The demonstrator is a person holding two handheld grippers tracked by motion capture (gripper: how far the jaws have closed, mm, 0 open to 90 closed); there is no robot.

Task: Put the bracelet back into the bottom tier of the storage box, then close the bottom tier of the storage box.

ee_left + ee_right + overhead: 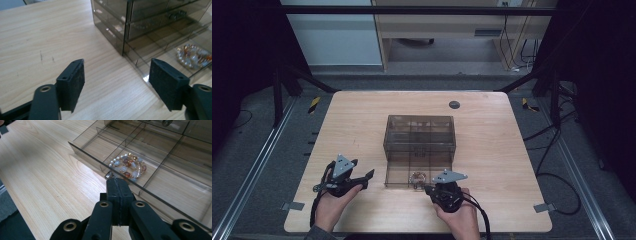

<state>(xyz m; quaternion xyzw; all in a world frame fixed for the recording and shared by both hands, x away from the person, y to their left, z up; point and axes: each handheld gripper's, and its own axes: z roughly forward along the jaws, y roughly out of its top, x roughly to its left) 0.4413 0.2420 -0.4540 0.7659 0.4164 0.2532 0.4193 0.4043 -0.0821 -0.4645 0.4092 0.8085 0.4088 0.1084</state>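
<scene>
A smoked clear drawer cabinet [419, 131] stands mid-table with its bottom drawer [398, 174] pulled out toward me. A beaded bracelet [417, 176] lies in a front compartment of that drawer [85, 150]. My right gripper [428, 189] is shut, pad against pad with nothing between them. In the right gripper view its tips [117, 181] are at the drawer's front wall, beside a small metal knob [108, 175] and just short of the bracelet [128, 166]. My left gripper [364, 179] stands open above bare wood, left of the drawer. Its jaws [117, 85] frame the cabinet's corner [125, 37], with the bracelet [193, 53] off to the right.
The wooden table [362, 115] has a round grey cap [454, 104] behind the cabinet. Metal rails and black frame legs flank the table, and cables [557, 175] trail on the floor at the right. Bare wood lies left and right of the cabinet.
</scene>
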